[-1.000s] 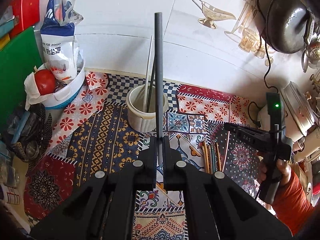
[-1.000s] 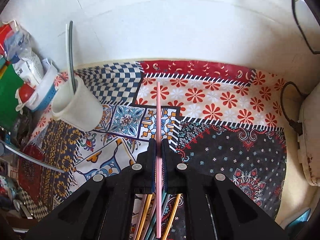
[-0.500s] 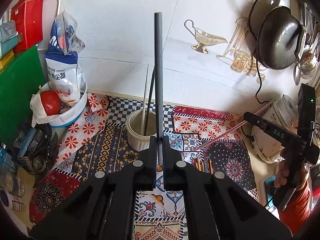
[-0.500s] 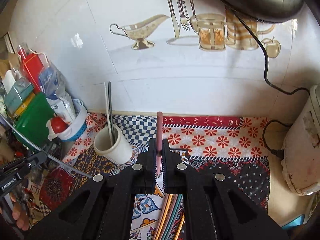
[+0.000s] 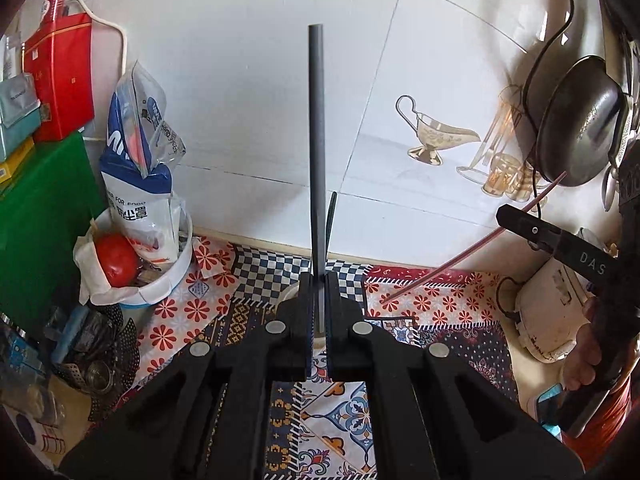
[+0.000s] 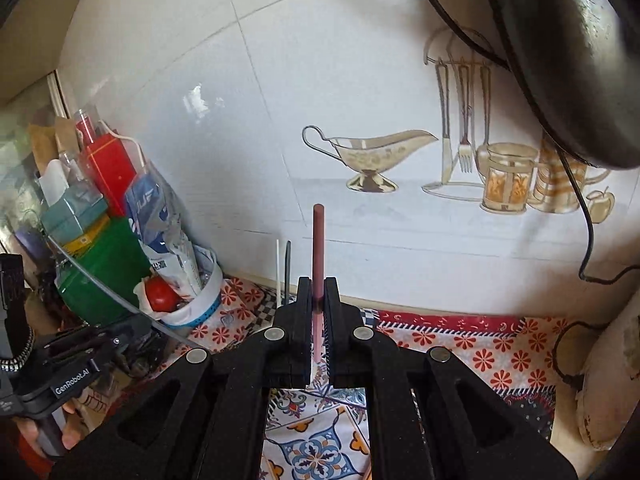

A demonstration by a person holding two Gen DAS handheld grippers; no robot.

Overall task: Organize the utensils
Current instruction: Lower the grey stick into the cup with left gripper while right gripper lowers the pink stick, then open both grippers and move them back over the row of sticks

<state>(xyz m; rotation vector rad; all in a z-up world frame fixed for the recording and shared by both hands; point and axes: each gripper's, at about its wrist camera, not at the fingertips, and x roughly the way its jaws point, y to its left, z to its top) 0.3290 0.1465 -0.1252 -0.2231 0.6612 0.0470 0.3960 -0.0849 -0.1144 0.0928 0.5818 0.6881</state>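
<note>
In the left wrist view my left gripper [image 5: 319, 280] is shut on a long dark grey chopstick [image 5: 316, 152] that stands upright before the tiled wall. A white cup [image 5: 289, 295] shows only as a sliver behind its fingers, with a dark green stick [image 5: 331, 216] rising from it. At the right, my right gripper [image 5: 508, 216] holds a slanting pink chopstick [image 5: 460, 258]. In the right wrist view my right gripper [image 6: 319, 285] is shut on that pink chopstick [image 6: 319, 248]. A white stick [image 6: 277, 272] and a dark one [image 6: 288, 266] poke up beside it. My left gripper [image 6: 132, 326] sits lower left.
A patterned cloth [image 5: 440, 312] covers the counter. A white tub [image 5: 160, 284] with a tomato and a food bag, a green board [image 5: 40, 220] and a red box stand at left. A pan [image 5: 576, 120] hangs at upper right above a white appliance [image 5: 552, 312] with a cable.
Both grippers have risen and tilted up toward the wall, each keeping its chopstick. The cup has slid behind the fingers, and the loose sticks on the cloth have left view.
</note>
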